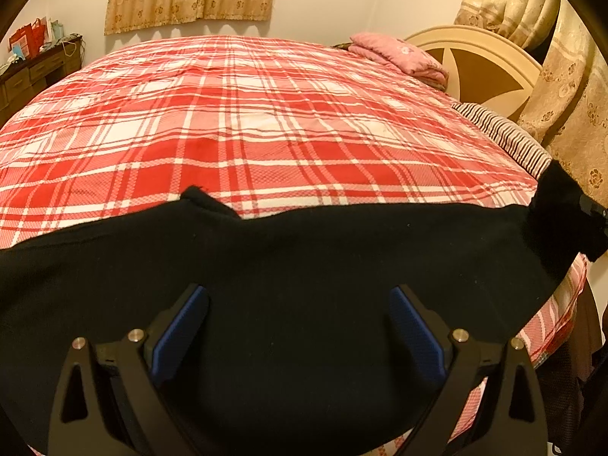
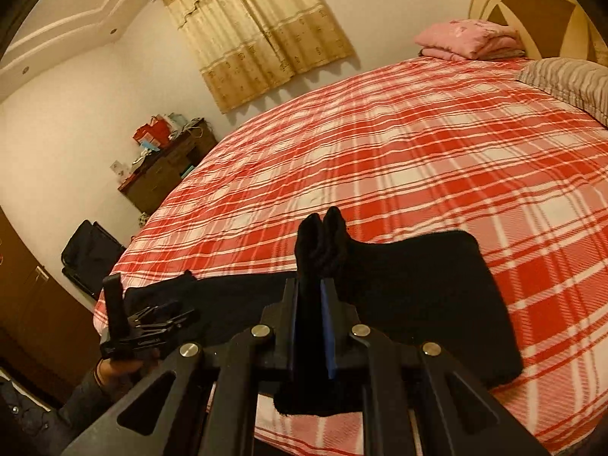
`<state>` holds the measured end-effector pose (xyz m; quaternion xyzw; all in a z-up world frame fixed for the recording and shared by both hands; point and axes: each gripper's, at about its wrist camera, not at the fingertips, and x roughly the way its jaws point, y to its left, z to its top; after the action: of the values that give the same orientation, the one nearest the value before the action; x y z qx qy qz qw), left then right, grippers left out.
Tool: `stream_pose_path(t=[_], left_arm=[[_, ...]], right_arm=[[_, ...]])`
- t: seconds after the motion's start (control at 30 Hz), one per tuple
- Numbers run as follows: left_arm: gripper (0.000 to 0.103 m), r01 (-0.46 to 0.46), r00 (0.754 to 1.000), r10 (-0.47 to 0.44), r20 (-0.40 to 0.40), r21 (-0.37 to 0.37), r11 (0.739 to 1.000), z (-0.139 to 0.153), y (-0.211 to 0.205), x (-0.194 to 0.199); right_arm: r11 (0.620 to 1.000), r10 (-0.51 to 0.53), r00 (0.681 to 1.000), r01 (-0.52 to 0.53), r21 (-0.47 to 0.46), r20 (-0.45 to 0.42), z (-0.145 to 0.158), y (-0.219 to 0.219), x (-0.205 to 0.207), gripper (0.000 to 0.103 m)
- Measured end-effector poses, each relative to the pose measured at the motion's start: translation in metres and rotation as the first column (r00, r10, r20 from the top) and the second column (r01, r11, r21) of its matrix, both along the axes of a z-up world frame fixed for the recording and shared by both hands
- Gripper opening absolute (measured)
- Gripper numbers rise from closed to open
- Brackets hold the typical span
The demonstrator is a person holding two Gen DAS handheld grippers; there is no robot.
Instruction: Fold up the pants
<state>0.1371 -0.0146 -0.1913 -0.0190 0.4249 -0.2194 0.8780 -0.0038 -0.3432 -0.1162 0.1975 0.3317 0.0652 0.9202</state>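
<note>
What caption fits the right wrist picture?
Right tool pinches a bunch of black pants on the red plaid bed.

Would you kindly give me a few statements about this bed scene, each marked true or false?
1. The right tool is shut on a bunch of the black fabric pants. True.
2. The left tool is clamped on the pants. False: its blue pads stand wide apart above the cloth, gripping nothing.
3. The pants lie on a red and white plaid bed cover. True.
4. A folded pink blanket sits near the cream headboard. True.
5. The pants lie in the middle of the bed. False: they lie along the near edge.
</note>
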Motion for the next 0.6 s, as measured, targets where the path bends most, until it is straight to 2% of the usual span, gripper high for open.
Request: stream_pose_path(t=[0.33,0.6], left_arm=[[0.099,-0.001,1.000,0.001,0.004,-0.002,1.000,-0.001,0.000,-0.001],[0.099,0.002,1.000,-0.002,0.004,-0.014,1.000,-0.001,0.001,-0.001]], right_arm=[[0.997,0.073,0.997,-0.073,0.012,-0.006,-0.005,0.040,0.021,0.012],[0.986,0.168,0.985,-0.167,0.018,-0.035,-0.020,0.087,0.047,0.012]])
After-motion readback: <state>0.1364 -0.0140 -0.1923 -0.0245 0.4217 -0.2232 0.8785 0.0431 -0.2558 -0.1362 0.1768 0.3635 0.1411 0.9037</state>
